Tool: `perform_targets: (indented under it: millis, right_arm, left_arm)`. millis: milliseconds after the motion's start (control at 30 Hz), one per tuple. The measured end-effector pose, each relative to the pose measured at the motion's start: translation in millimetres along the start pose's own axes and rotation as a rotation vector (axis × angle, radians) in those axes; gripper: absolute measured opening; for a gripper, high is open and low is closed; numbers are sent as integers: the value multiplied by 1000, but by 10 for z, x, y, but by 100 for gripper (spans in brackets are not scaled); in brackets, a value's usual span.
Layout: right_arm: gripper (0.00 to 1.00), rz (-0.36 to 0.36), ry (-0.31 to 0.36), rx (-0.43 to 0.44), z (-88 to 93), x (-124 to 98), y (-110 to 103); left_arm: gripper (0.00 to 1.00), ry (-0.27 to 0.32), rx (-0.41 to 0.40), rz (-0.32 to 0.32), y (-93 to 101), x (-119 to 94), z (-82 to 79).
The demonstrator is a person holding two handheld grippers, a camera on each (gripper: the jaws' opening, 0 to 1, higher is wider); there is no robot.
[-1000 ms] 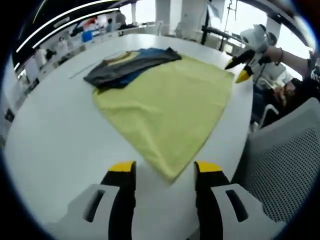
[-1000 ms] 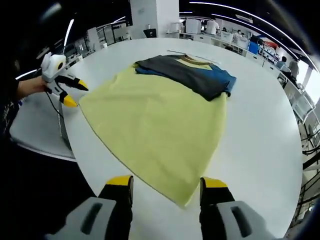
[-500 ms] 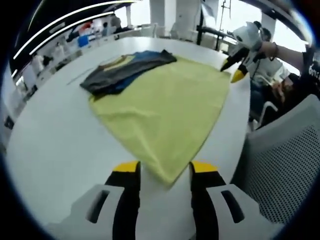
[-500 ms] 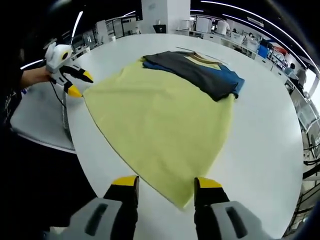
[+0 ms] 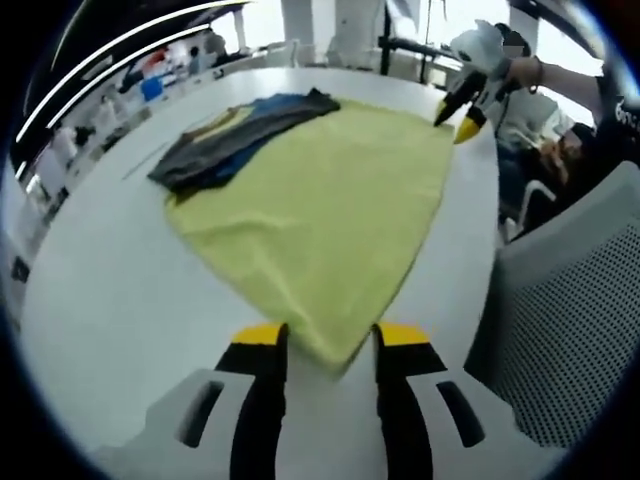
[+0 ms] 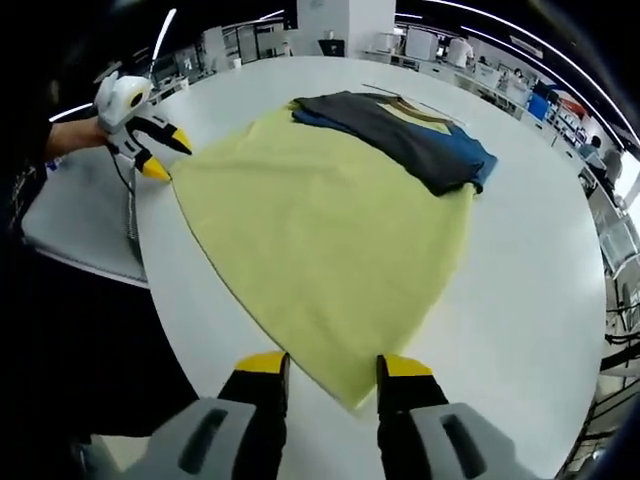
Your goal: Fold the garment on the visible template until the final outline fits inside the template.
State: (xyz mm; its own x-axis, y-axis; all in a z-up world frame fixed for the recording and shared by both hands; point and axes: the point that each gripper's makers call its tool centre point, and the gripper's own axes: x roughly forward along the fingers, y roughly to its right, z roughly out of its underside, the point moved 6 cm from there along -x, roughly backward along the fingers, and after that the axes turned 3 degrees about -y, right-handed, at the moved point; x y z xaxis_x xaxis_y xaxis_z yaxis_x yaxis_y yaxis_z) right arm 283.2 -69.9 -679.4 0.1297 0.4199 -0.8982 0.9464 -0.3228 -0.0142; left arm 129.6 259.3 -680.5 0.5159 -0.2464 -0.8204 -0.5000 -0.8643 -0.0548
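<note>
A yellow garment (image 5: 320, 210) lies spread flat on the white round table (image 5: 100, 280). My left gripper (image 5: 330, 335) stands open, one jaw on each side of the near corner of the cloth. At the opposite corner my right gripper (image 5: 455, 115) is also open, its yellow tips at the cloth edge. In the right gripper view the yellow garment (image 6: 330, 230) tapers to a corner between the jaws of my right gripper (image 6: 333, 365). My left gripper (image 6: 160, 150) shows open at the far left corner.
A folded pile of dark grey and blue clothes (image 5: 235, 135) overlaps the garment's far edge, the same pile (image 6: 410, 135) at top right. A mesh chair back (image 5: 570, 330) stands by the table edge (image 6: 150, 290). Desks and people fill the background.
Both grippers' jaws have drawn closer together around their cloth corners. Both cameras have edged forward, so the cloth corners sit deeper between the jaws.
</note>
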Motion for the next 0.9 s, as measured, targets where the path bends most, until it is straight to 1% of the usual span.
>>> perform_targets:
  millis: [67, 167, 233, 367, 400, 567, 667, 733, 833, 900]
  right_arm:
    - [31, -3, -4, -9, 2, -2, 1]
    - [31, -2, -6, -17, 3, -2, 0]
    - [31, -2, -2, -13, 4, -2, 3]
    - [31, -4, 4, 8, 5, -2, 12]
    - [31, -5, 6, 11, 6, -1, 15]
    - [30, -1, 7, 12, 2, 1, 11]
    - [29, 0, 5, 16, 0, 0, 18]
    - [28, -1, 5, 24, -4, -1, 26]
    - [27, -4, 2, 27, -6, -2, 34]
    - [25, -2, -1, 22, -5, -2, 44]
  left_arm:
    - [31, 1, 17, -6, 8, -7, -14]
    - [29, 23, 62, -15, 31, -44, -60]
    - [29, 22, 76, -10, 40, -40, -61]
    - [29, -17, 107, 12, 66, 2, -2]
    - [29, -1, 97, 14, 65, -9, -21]
    - [30, -12, 75, 15, 51, 1, -24]
    - [27, -18, 80, 28, 59, 10, -32]
    - [25, -24, 87, 47, 59, 21, -41]
    - [25, -38, 56, 79, 23, 34, -43]
    - [21, -39, 45, 76, -18, 38, -42]
